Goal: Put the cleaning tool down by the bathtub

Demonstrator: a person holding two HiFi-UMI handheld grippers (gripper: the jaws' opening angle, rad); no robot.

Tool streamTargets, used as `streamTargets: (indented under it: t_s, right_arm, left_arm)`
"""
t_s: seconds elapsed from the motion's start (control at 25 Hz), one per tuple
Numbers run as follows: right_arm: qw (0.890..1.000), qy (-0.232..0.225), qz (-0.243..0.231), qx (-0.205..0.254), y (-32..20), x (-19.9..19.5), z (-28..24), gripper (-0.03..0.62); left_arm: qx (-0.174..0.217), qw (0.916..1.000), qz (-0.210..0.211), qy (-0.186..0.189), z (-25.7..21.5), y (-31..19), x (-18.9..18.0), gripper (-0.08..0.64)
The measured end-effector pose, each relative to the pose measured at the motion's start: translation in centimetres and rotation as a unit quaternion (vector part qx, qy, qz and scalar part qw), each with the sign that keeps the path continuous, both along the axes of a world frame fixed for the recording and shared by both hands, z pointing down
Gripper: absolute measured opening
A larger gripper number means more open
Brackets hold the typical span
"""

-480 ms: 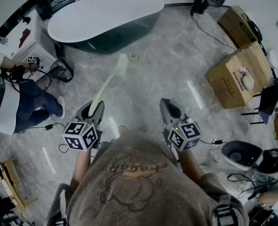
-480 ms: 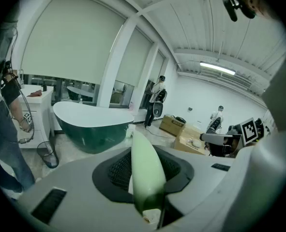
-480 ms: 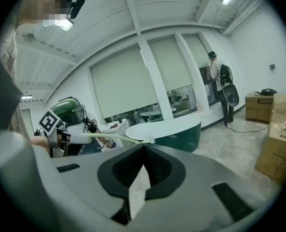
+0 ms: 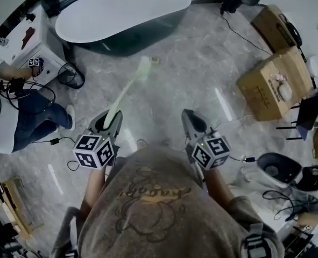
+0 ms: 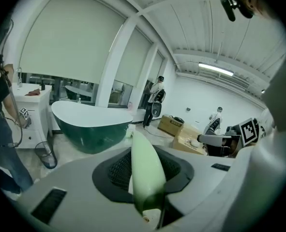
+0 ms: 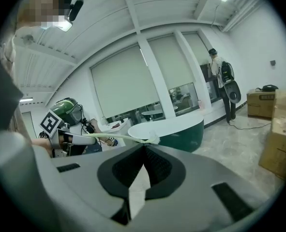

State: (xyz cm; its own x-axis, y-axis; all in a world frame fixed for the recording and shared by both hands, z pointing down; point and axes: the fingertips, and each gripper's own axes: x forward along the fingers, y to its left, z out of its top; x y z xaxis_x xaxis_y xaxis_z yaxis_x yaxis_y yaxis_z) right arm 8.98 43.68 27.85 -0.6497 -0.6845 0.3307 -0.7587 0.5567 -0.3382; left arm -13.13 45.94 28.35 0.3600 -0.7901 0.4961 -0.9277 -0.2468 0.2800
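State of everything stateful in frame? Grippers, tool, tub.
cleaning tool: held off the floor, head toward the bathtub, not yet put down.
left gripper: shut on the cleaning tool, at its handle end.
right gripper: shut, empty.
bathtub: upright, nothing visible inside.
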Motion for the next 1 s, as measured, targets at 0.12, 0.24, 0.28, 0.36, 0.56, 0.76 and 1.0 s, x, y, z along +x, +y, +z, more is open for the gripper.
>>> streamTargets:
  t_s: [0.12, 0.24, 0.28, 0.36, 0.56, 0.76, 1.0]
  right_arm:
    - [1.0, -0.007, 0.001, 0.004, 0.3, -0.8, 0.2, 0.0]
    - [1.0, -0.01, 0.009, 0.014, 0.0, -1.5, 0.6, 0.0]
    - [1.0, -0.012, 0.014, 0.013, -0.2, -1.7, 0.7, 0.0]
    - [1.0, -0.015, 0.024, 0.007, -0.3, -2.0, 0.8, 0.0]
    - [0.999, -0.023, 0.037, 0.002, -0.5, -2.8, 1.3, 0.0]
    - [0.999, -0.031, 0.044, -0.005, -1.6, -2.8, 2.3, 0.0]
    - [0.998, -0.033, 0.047, -0.007, -4.5, -2.6, 3.2, 0.0]
  left_arm:
    - [0.001, 1.0, 0.009, -0.001, 0.2, 0.2, -0.3, 0.106]
    - [0.008, 0.9997, 0.021, 0.0, 0.3, -0.1, -1.0, 0.106]
    - [0.008, 0.9997, 0.025, 0.002, 0.4, -0.3, -1.3, 0.104]
    - [0.002, 0.9995, 0.03, 0.004, 0.8, -0.4, -1.8, 0.106]
    - [-0.003, 0.9991, 0.042, -0.001, 1.5, -1.1, -2.7, 0.106]
    - [-0.002, 0.9988, 0.049, -0.003, 2.0, -3.0, -2.3, 0.104]
    - [0.004, 0.9983, 0.058, -0.008, 2.0, -6.2, -1.7, 0.104]
